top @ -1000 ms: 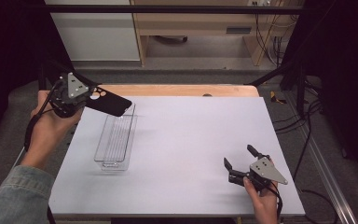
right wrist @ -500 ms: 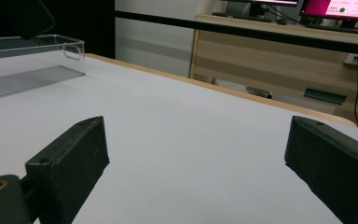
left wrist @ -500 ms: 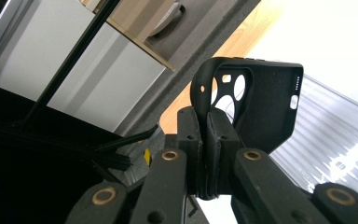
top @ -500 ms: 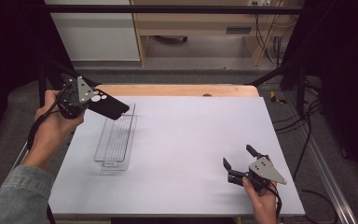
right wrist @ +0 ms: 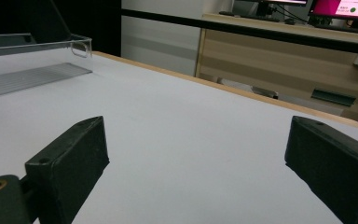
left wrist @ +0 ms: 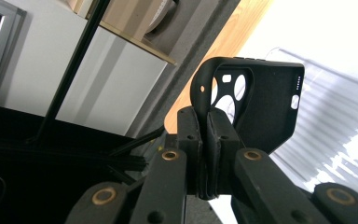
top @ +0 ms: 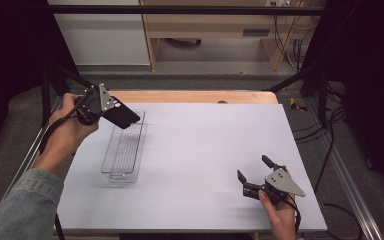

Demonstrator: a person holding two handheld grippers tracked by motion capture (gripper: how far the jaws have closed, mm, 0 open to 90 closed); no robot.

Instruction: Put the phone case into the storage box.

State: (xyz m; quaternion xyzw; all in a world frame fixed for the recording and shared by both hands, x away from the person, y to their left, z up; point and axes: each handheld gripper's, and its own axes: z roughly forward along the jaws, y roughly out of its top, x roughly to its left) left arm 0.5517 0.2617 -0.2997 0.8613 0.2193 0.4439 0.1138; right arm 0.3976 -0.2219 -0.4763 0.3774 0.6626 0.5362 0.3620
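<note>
We take this for a lab: at twelve o'clock a wooden bench (top: pixel 205 22) with cables (top: pixel 285 35) (monitors (right wrist: pixel 340 8) glow on it), black frame bars (top: pixel 180 9) overhead, dark curtains (top: pixel 10 50) at nine o'clock.

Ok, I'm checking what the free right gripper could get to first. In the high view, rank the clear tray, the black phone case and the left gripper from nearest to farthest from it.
1. Clear tray, on the table's left half, nearest the right gripper.
2. Black phone case, above the tray's far end, clamped in the jaws.
3. Left gripper, at the far left corner, just beyond the case.
</note>
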